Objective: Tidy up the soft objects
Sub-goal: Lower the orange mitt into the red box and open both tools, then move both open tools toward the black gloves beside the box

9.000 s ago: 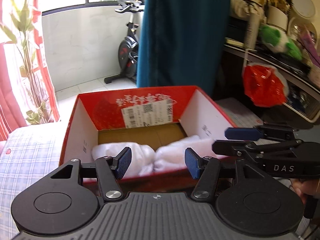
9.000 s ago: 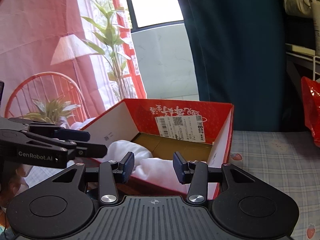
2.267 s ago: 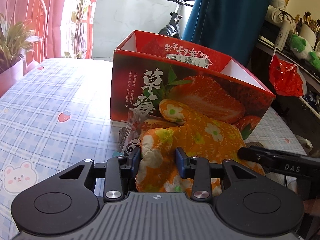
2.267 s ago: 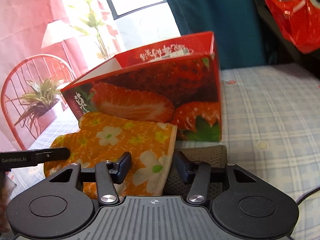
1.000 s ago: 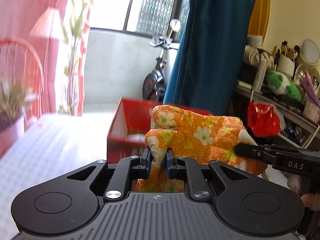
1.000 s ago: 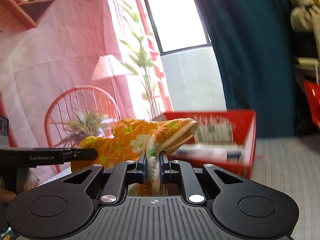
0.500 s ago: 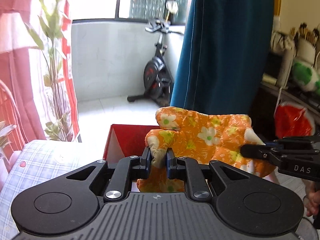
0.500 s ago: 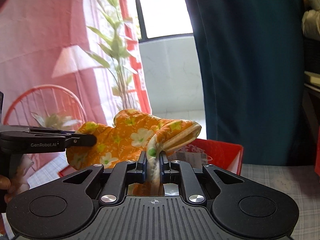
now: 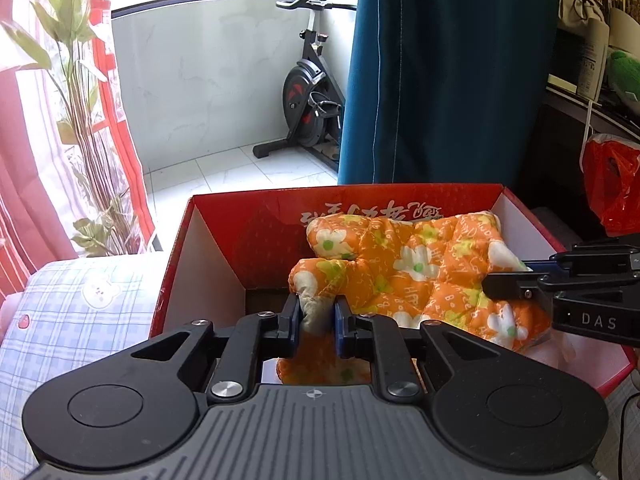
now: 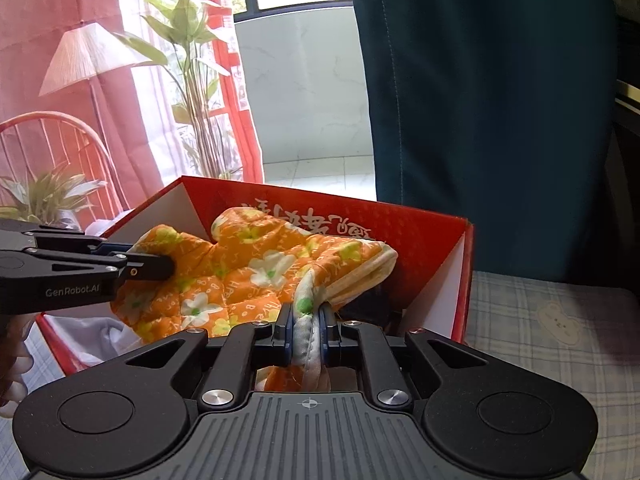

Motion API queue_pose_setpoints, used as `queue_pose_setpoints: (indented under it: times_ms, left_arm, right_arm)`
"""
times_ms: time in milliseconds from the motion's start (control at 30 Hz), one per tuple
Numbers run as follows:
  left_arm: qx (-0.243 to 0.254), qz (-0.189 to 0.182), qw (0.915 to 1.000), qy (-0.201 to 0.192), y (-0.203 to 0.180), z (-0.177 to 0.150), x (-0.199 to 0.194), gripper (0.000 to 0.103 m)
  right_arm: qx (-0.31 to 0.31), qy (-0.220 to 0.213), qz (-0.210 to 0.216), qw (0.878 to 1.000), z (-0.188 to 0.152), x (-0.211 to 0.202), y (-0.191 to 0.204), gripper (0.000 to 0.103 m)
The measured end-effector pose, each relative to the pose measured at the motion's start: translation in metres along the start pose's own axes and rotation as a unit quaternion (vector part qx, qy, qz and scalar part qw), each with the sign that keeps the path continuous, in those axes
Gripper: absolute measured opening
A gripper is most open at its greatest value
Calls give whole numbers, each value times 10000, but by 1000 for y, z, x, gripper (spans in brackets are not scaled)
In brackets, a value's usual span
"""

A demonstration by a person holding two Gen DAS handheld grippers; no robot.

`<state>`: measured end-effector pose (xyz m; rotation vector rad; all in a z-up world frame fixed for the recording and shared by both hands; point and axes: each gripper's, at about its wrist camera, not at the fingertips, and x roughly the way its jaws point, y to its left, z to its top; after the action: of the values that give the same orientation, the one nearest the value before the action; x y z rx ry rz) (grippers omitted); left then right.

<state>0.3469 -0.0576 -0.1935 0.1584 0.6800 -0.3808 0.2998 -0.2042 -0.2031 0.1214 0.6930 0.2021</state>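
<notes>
My left gripper [image 9: 316,314] points down into the red strawberry box [image 9: 176,256]. Its jaws are opening, yet the blue pads still press the pale lining at the thumb end of the orange floral oven mitt [image 9: 416,268]. The pads themselves are mostly hidden behind folded fabric, so I cannot judge how deep the grip goes.

My right gripper [image 10: 306,330] is clenched on the mitt's pale piped cuff edge, which stands as a narrow ridge between the pads. It also tilts downward over the near wall of the box.

Each gripper appears in the other's view as a black finger assembly reaching in from the side, its tip buried against the mitt. A fingertip or two of the person's hand [image 10: 14,364] shows at the left edge of the right wrist view; the rest is cut off.

The mitt hangs stretched between both grippers, inside the box opening. It covers most of the box floor; a white cloth [image 10: 102,334] shows beneath its left side. The checked tablecloth [image 10: 560,320] lies around the box.
</notes>
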Motion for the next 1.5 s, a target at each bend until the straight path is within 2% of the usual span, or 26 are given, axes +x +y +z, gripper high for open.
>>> queue_pose_setpoints:
  times_ms: [100, 167, 200, 233, 400, 433, 500, 533, 700, 767, 833, 967, 1133, 1300, 1500]
  left_arm:
    - [60, -44, 10000, -9, -1, 0, -1, 27]
    - [200, -98, 9998, 9, -3, 0, -5, 47]
    - [268, -71, 9996, -19, -4, -1, -9, 63]
    - [319, -37, 9994, -84, -5, -2, -15, 74]
    - [178, -110, 9992, -329, -1, -10, -45, 98]
    - [95, -135, 9992, -373, 1, -13, -52, 100]
    - [-38, -198, 9991, -382, 5, -20, -67, 100]
    - [-81, -218, 9991, -364, 6, -24, -74, 100]
    - [-180, -223, 9987, -416, 8, -52, -117, 103]
    - [-170, -155, 9988, -435, 6, -65, -133, 103]
    - [-120, -149, 9989, -426, 2, -79, -148, 103]
    - [10, -168, 9994, -312, -11, -112, -171, 103]
    - [-2, -217, 9998, 17, -26, -160, -181, 103]
    - [-214, -90, 9987, 446, -30, -199, -169, 103]
    - [-418, -21, 9962, 770, -24, -222, -154, 103]
  right_arm:
    - [-8, 48, -133, 9999, 2, 2, -3, 15]
    - [52, 56, -289, 9996, -1, 0, -3, 22]
    - [40, -3, -362, 9993, -2, -7, -4, 27]
    - [0, -114, -449, 9989, -3, -12, -2, 30]
    - [-100, -643, -690, 9955, -6, -44, 7, 77]
    - [-143, -727, -717, 9947, -8, -51, 10, 81]
    - [-242, -883, -798, 9926, -10, -64, 14, 99]
    - [-261, -978, -796, 9917, -13, -72, 17, 101]
    - [-367, -1340, -470, 9892, -35, -110, 29, 103]
    - [-482, -1417, -614, 9868, -48, -124, 39, 103]
    - [-603, -1368, -841, 9852, -64, -134, 50, 103]
    - [-624, -1195, -473, 9897, -98, -154, 63, 103]
    - [-494, -860, -226, 9948, -149, -168, 79, 103]
    - [-684, -461, -341, 9960, -195, -165, 95, 103]
    - [-538, -151, -473, 9973, -223, -157, 100, 103]
